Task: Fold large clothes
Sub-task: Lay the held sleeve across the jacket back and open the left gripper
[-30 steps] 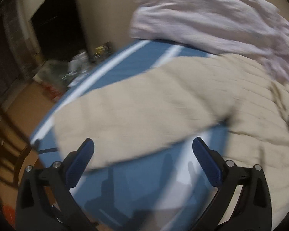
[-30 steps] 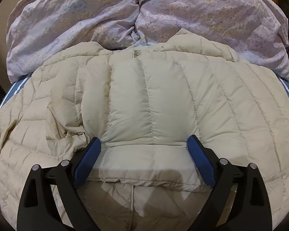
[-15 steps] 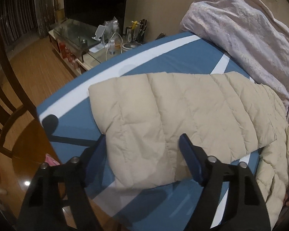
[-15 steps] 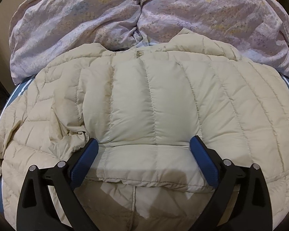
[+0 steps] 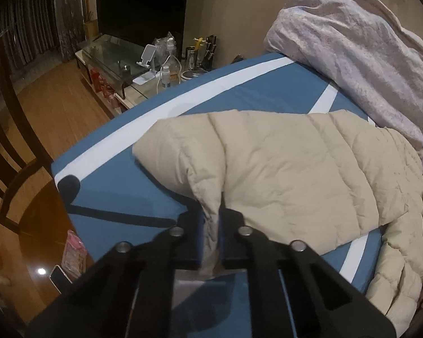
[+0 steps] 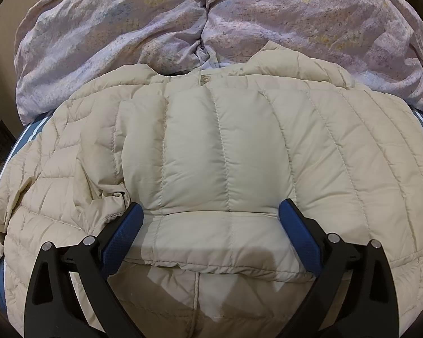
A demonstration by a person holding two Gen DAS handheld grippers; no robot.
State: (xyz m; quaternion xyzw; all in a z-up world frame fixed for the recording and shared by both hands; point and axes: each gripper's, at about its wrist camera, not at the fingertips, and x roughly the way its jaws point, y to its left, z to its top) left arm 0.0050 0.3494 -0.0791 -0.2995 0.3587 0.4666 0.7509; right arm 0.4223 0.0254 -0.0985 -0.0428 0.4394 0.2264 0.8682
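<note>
A beige quilted puffer jacket point(image 6: 225, 146) lies spread on a blue bed with white stripes point(image 5: 239, 90). Its sleeve point(image 5: 282, 169) stretches out toward the bed's corner in the left wrist view. My left gripper point(image 5: 211, 225) is shut on the near edge of that sleeve, and the fabric bunches up between the blue pads. Over the jacket's body, my right gripper point(image 6: 211, 219) stands open, its blue fingers point(image 6: 124, 233) on either side of a folded-over sleeve end point(image 6: 211, 239) without pressing it.
A crumpled lilac quilt point(image 6: 211, 22) is heaped at the far side of the bed against the jacket's collar. Left of the bed are a glass side table point(image 5: 118, 56) with bottles and a phone stand, a dark wooden chair point(image 5: 5, 146) and wooden floor.
The left gripper swept left along the sleeve to its end, then shut on the sleeve's near edge. The right gripper stayed open over the jacket in the same place.
</note>
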